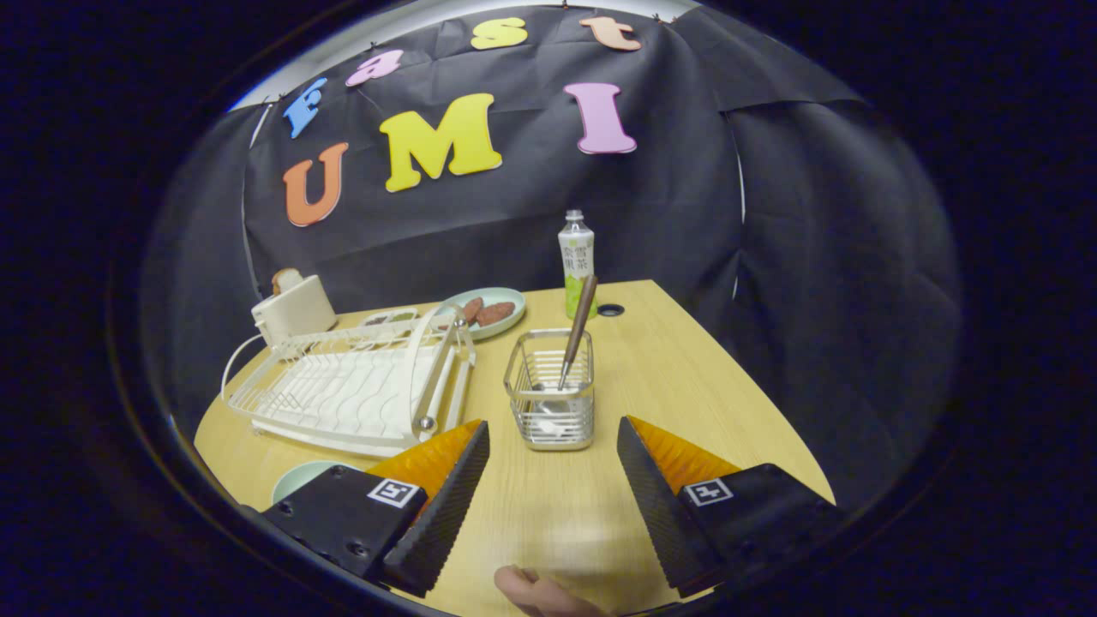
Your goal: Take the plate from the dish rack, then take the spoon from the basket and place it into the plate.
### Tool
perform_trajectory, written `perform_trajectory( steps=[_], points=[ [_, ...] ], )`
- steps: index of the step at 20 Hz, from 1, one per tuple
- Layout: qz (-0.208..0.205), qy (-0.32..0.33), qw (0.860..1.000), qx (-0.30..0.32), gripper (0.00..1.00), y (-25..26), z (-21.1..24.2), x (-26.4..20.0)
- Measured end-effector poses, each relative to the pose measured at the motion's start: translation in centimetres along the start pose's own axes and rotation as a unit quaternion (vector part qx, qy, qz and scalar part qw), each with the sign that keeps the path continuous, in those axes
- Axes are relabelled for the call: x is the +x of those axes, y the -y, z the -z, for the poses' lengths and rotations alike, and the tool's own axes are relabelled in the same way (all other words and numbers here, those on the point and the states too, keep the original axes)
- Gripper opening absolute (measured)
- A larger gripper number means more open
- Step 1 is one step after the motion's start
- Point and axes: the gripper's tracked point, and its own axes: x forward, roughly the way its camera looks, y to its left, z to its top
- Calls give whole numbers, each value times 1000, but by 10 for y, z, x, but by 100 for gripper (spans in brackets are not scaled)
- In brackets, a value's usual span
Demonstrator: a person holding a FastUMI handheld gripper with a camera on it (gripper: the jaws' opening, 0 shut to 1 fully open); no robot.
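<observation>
Just ahead of the gripper [553, 463], fingers apart and empty, the light wire basket [550, 401] risks tipping when the wooden-handled spoon [576, 330] lifts

The fisheye camera is riding on the claw [553, 437], hovering low above the bench [686, 377] and looking forward along its parted fingers toward the basket [550, 398] just ahead.

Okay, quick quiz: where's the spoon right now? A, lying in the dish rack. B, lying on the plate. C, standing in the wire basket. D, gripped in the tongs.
C: the spoon stands handle-up in the wire basket, just ahead of the open, empty tongs.
</observation>
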Motion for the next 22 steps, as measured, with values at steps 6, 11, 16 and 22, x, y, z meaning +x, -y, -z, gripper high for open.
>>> perform_trajectory(
  steps=[6, 11, 16, 22],
  points=[
    [-2, 24, 1000, 8, 97, 2, -41, 47],
    [10, 19, 999, 47, 97, 9, -64, 97],
    [51, 0, 998, 44, 93, 23, -67, 138],
    [55, -5, 998, 7, 52, 13, -66, 163]
  ],
)
